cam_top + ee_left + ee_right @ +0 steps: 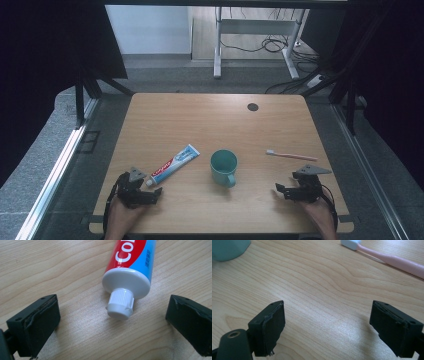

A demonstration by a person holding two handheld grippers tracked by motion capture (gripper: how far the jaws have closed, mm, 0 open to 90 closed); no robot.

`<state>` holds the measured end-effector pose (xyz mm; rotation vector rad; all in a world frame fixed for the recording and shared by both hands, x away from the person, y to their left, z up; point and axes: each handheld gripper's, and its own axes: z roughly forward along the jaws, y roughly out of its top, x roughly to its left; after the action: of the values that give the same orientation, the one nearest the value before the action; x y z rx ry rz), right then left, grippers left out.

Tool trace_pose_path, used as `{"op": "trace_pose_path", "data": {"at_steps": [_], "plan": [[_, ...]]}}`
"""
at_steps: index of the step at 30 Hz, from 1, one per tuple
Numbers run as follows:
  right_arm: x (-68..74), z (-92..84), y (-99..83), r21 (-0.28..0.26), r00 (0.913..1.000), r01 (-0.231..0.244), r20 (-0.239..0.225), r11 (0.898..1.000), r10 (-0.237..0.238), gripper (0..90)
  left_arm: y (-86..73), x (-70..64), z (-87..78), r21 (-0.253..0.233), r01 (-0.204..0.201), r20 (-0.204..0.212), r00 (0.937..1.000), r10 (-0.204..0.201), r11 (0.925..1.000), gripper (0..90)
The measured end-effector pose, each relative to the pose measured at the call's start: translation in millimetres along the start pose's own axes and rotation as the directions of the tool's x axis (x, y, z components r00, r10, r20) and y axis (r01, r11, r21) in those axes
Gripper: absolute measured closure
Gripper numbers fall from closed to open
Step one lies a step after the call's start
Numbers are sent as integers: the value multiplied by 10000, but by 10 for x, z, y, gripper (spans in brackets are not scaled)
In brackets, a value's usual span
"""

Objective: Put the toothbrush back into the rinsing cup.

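On the near left of the wooden table [200, 107], left gripper [159, 195] resting low, jaws spread wide and empty. Just ahead of it, toothpaste tube [175, 164] lying flat and slanted, white cap [120, 305] at the near end, flat crimped end pointing away toward the table's middle. Seen through the left gripper view: cap lined up with the gap between the two black jaws but short of it, touched by neither pad, bare wood on both sides. Nothing lying between gripper and tube.

At the near right, right gripper [276, 188] set down on the wood, jaws likewise wide apart with only table grain between them. Beyond it and slightly farther back, pink toothbrush [291, 155] lying flat, white head [350, 243] toward the middle, handle running toward the right edge. Well apart from the jaws, path to it unobstructed.

Between the two grippers, near the table's centre, teal mug [223, 167] standing upright, handle turned toward the near edge. Close beside the tube's far end without touching; well clear of the brush. A sliver of the mug caught at the upper left corner of the right gripper view.

Farther back on the table, small dark round cap [253, 107] set into the top near the far edge. Behind that, grey floor, white desk legs [218, 47] and loose black cables [272, 45].
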<state>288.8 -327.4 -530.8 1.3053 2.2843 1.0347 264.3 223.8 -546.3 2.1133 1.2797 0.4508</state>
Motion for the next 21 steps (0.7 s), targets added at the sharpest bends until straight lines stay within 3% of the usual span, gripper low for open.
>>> {"op": "trace_pose_path", "data": {"at_steps": [3,8,21], "plan": [[-13,-10,11,78,9999,-101,17,9999,101,130,2,-1,2,-4,9,-23,10000,-9,10000,0],[-45,-33,50,140,9986,-512,103,9986,510,250,3,-1,3,-1,19,-22,10000,-19,10000,0],[-191,-136,177,90,9991,-367,234,9993,365,713,4,-2,3,-4,32,-27,10000,-32,10000,0]]}}
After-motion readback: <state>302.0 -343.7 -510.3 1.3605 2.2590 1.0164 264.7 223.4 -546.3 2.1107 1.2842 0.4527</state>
